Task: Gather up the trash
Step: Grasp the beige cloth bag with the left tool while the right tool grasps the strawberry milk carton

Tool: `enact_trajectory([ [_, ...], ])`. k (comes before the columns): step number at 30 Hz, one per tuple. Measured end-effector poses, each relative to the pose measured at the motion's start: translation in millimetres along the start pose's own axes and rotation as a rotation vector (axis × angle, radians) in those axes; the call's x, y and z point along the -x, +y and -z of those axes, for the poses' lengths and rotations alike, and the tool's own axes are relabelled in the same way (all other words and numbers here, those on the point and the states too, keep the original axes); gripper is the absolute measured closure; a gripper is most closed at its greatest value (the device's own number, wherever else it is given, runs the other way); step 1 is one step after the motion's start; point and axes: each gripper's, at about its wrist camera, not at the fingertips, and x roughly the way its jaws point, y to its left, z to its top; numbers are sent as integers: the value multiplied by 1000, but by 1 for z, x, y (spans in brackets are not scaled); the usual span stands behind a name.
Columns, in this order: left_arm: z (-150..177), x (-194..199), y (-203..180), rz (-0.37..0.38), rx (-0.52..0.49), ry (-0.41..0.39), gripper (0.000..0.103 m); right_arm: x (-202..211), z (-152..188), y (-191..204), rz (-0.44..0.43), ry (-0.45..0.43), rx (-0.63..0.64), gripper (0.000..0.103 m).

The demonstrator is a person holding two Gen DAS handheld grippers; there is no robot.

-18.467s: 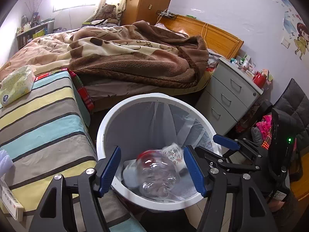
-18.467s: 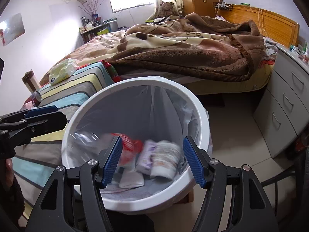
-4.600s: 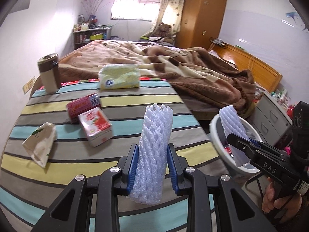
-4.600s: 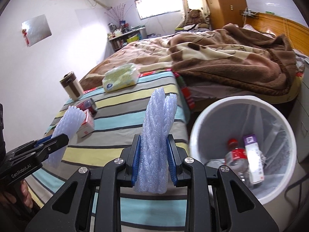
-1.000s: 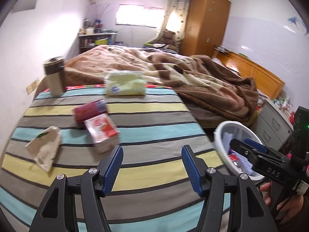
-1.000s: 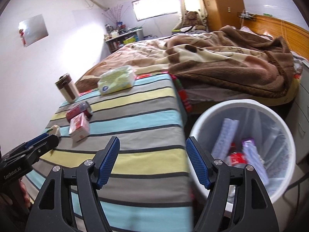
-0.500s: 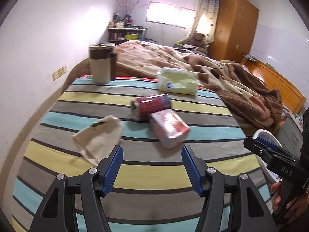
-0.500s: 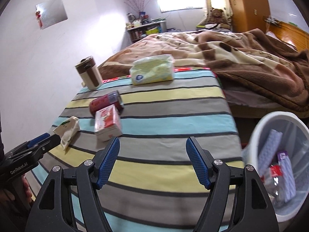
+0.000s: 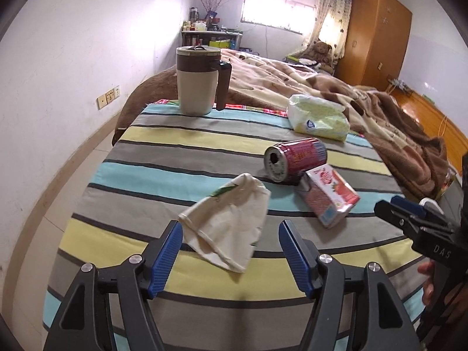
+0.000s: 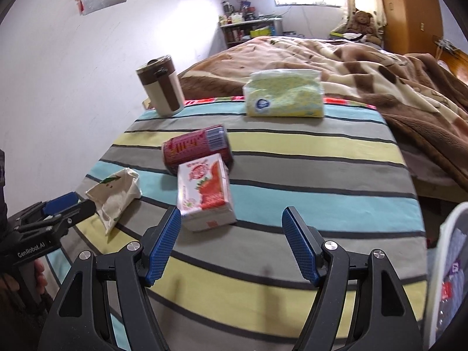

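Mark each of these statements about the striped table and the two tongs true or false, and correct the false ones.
1. The red can lies on its side. True.
2. The left tongs are clamped on the crumpled paper bag. False: they stand open, and the bag lies on the striped table ahead of them, ungripped.
3. The strawberry carton touches the red can. True.
4. The lidded mug is tipped over. False: it stands upright at the far end of the table.
5. The right tongs hold the tissue pack. False: they are open and empty; the pack lies at the far edge by the blanket.
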Motion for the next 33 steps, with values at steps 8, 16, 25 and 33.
enact_trajectory([
  [8, -9, -15, 10, 10, -36, 29, 34, -29, -9, 21, 0, 57, 76, 29],
  [16, -19, -28, 7, 40, -104, 57, 34, -52, -15, 27, 68, 111, 148, 29],
  [25, -21, -51, -3, 78, -157, 113, 34, -53, -15, 8, 77, 141, 91, 29],
  [33, -9, -66, -26, 78, -255, 174, 34, -54, -11, 3, 63, 142, 62, 40],
])
